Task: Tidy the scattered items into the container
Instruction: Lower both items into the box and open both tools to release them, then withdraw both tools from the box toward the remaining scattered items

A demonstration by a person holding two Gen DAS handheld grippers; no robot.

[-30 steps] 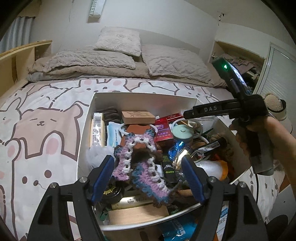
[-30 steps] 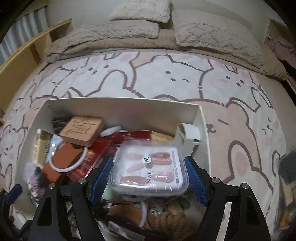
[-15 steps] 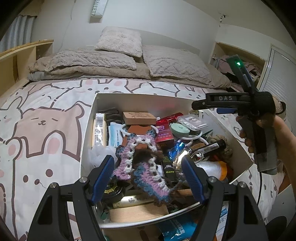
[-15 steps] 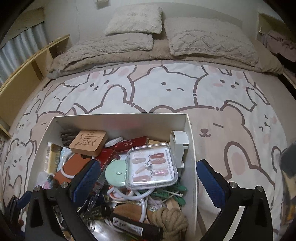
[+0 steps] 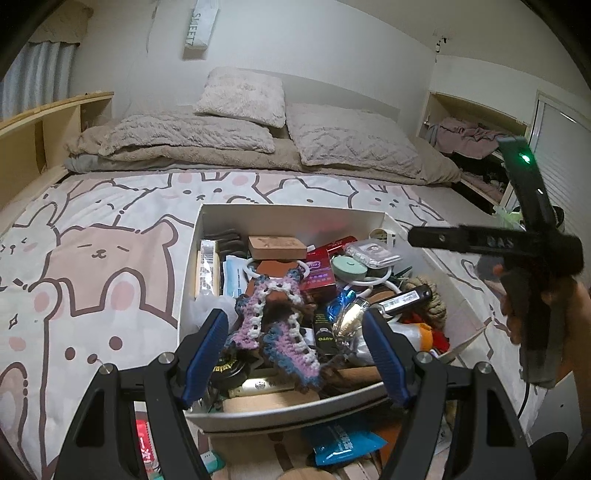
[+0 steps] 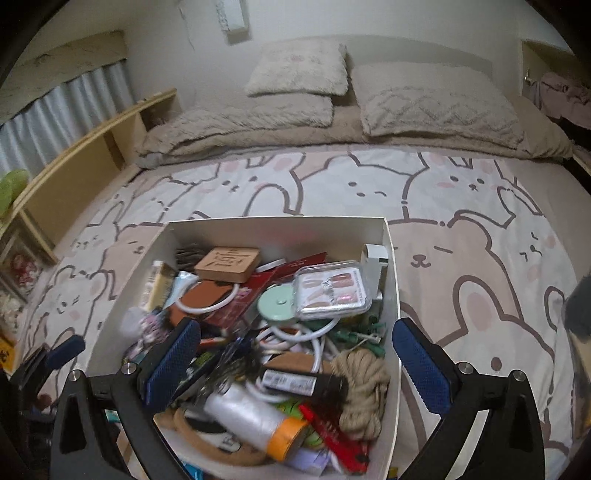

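One white container (image 6: 392, 280) sits on our bear-print bedspread (image 6: 461, 236), heaped with odds and ends. A clear case of press-on nails (image 6: 332, 290) lies on top near its right wall, touching a mint round lid (image 6: 277, 304). A crocheted piece (image 5: 275, 317) drapes over the pile between the spread fingers of our left gripper (image 5: 295, 358), seemingly ungripped. Our right gripper (image 6: 295, 365) hangs above the box, wide apart and empty.

wall pouch (image 5: 199, 27): "sweet" | black tube (image 5: 324, 332): "auto"
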